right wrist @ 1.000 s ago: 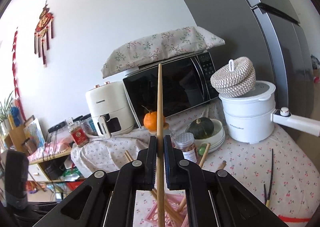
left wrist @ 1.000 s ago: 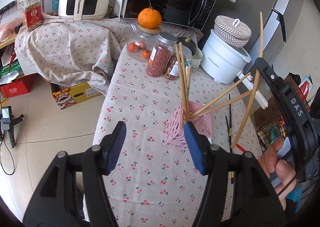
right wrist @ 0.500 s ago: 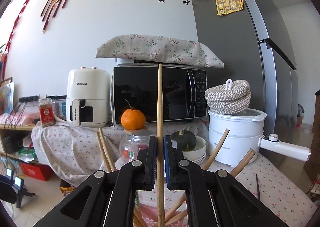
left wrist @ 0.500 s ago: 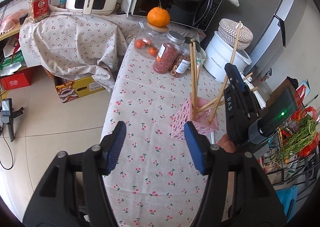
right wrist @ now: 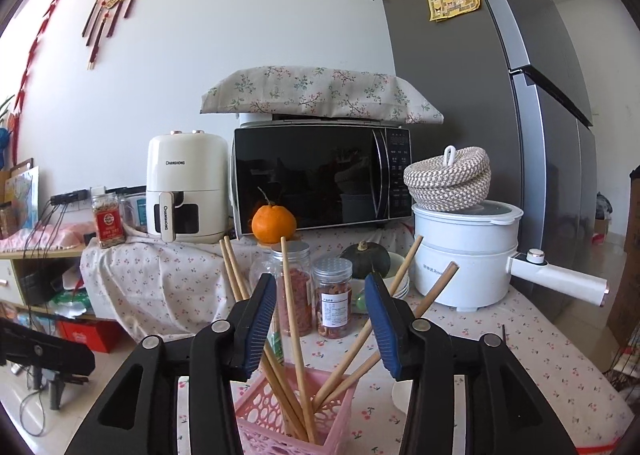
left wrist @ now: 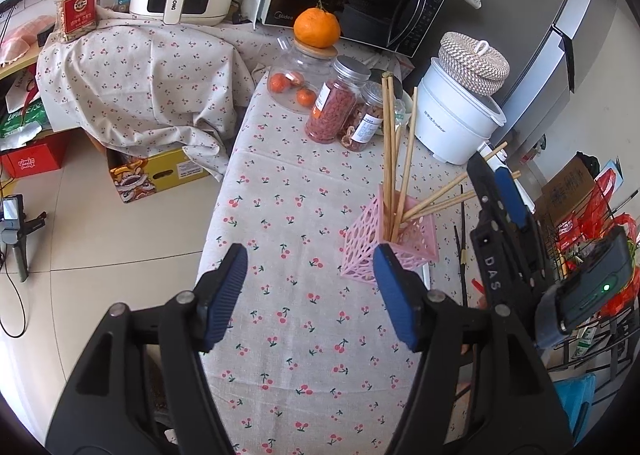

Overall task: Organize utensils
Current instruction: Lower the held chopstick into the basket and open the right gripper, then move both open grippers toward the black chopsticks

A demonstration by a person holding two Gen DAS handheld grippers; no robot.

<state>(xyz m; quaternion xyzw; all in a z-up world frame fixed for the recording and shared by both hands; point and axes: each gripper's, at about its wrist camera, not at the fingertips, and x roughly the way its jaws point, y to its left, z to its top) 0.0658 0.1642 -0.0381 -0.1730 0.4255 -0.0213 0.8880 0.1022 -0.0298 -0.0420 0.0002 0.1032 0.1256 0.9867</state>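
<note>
A pink lattice holder [left wrist: 390,251] [right wrist: 296,419] stands on the cherry-print tablecloth [left wrist: 288,223] with several wooden chopsticks [left wrist: 389,159] leaning in it. My right gripper [right wrist: 320,287] [left wrist: 494,183] hovers just above the holder and its jaws are opening. One wooden chopstick [right wrist: 293,311] stands loose between them, its lower end in the holder, touching neither pad. My left gripper [left wrist: 310,283] hangs over the cloth just left of the holder, its jaws opening with nothing between them. Dark chopsticks [left wrist: 462,243] lie flat on the cloth to the right of the holder.
Behind the holder stand food jars [left wrist: 334,111], a glass jar topped by an orange [left wrist: 317,27], and a white electric pot [left wrist: 456,123] whose handle [right wrist: 560,281] sticks out right. The table's left edge drops to tiled floor [left wrist: 120,239]. A wire rack [left wrist: 592,255] stands at right.
My right gripper, shut on an upright chopstick, came down over the holder and opened, so the chopstick now stands in it. The left jaws have widened slightly.
</note>
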